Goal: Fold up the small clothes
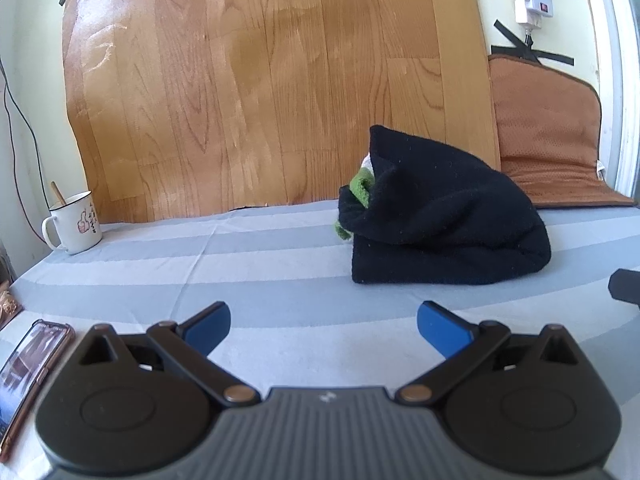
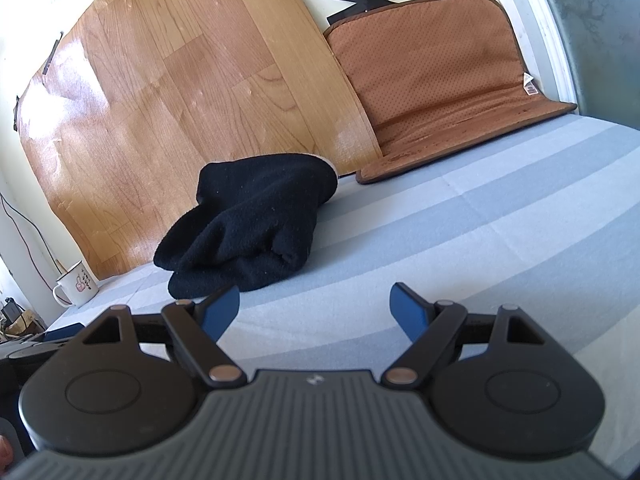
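Note:
A black fleece garment [image 1: 444,220] lies bunched and folded on the grey striped sheet [image 1: 248,264], right of centre, with a bit of green fabric [image 1: 362,188] poking out at its left side. My left gripper [image 1: 323,330] is open and empty, short of the garment and to its left. In the right wrist view the same black garment [image 2: 248,224] lies ahead and left. My right gripper [image 2: 315,312] is open and empty, its left fingertip [image 2: 222,308] close to the garment's near edge.
A white enamel mug [image 1: 74,224] with a stick in it stands at the far left by the wall. A phone [image 1: 28,372] lies at the left near edge. A wood-pattern sheet [image 1: 260,80] and a brown mat [image 1: 548,132] lean on the back wall.

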